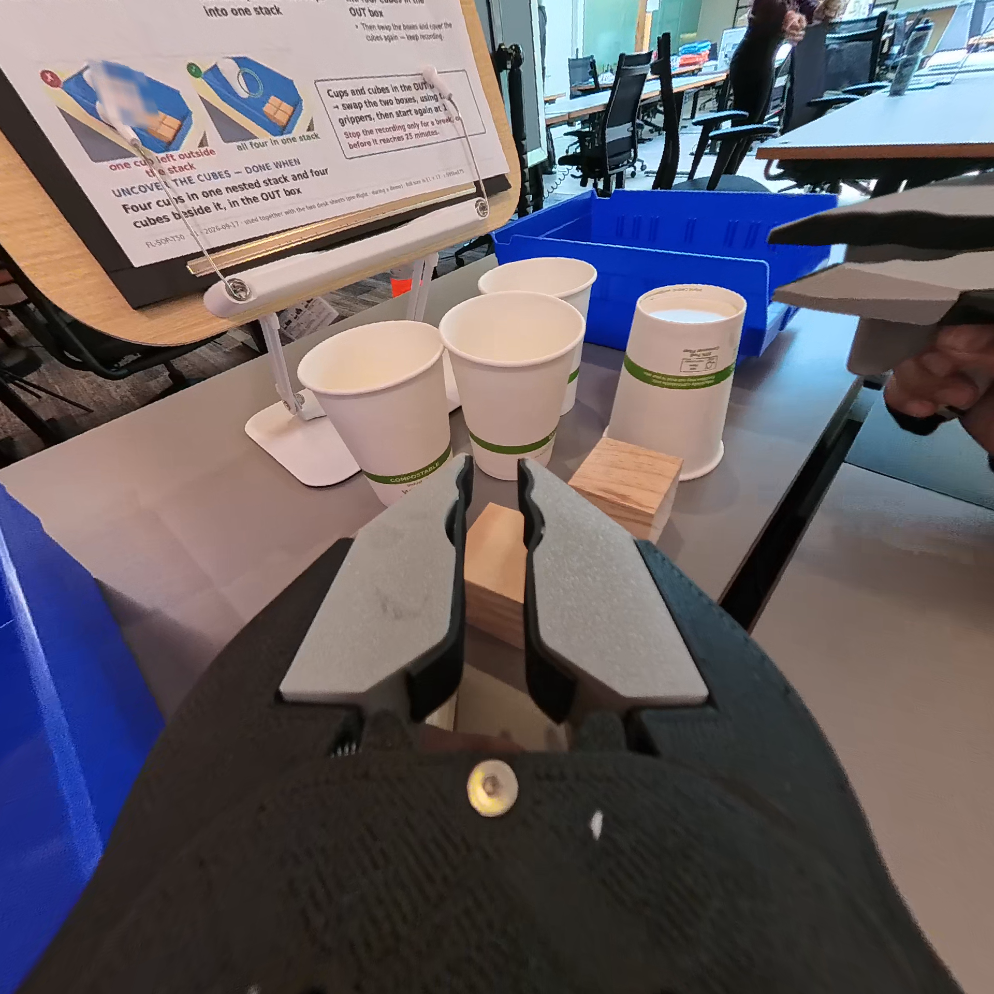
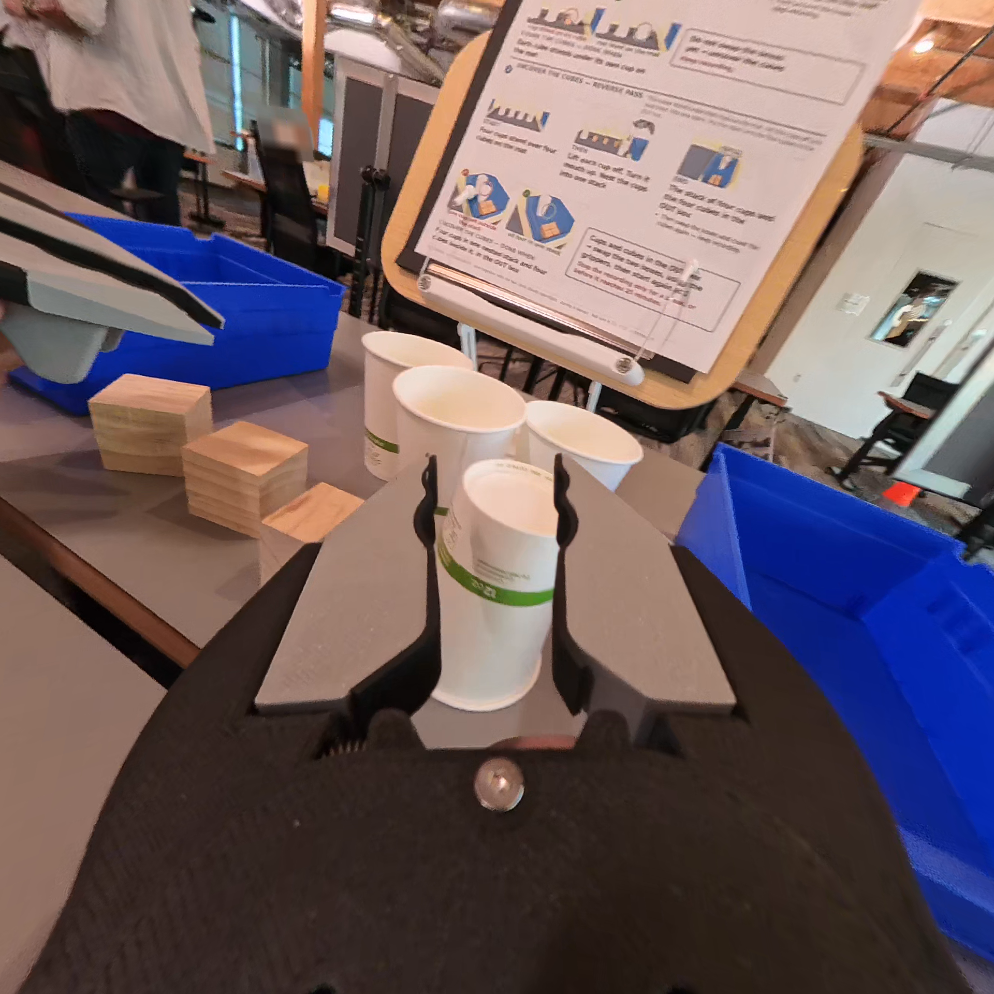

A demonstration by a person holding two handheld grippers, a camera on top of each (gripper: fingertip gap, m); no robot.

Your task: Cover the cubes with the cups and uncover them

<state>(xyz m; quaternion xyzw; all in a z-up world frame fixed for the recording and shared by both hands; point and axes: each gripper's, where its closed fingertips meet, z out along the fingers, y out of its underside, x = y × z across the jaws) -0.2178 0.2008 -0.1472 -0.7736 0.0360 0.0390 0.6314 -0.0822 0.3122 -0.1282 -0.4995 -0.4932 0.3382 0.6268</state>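
**One cup upside down, three cubes bare**

In the right wrist view, the right gripper point(image 2: 492, 468) has its fingers spread wide and holds nothing. The inverted cup point(image 2: 495, 581) shows in the gap between them, mouth down on the grey table point(image 2: 161, 565). The left wrist view shows this gripper clear of the cup, off at 2 o'clock from it.

The left gripper point(image 1: 492, 473) hovers with only a narrow slot between its fingers, and it is empty too. Through the slot we see a wooden cube point(image 1: 494, 570) on the table below.

From the right wrist view we count three bare cubes in a row running toward 10 o'clock: the near cube point(image 2: 312, 516), the middle cube point(image 2: 245, 468) and the far cube point(image 2: 150, 419). Near and middle overlap in this view, and the far one stands a little apart.

Three upright cups point(image 2: 457, 409) cluster at 12 o'clock, just beyond the inverted one. Every cup is white paper with a green band and small printed lettering.

Behind the cups a white stand carries an instruction sheet point(image 2: 645, 161) with coloured diagrams and blocks of black and red text. One blue bin point(image 2: 242, 301) lies at 10 o'clock and another blue bin point(image 2: 807, 591) at 3 o'clock
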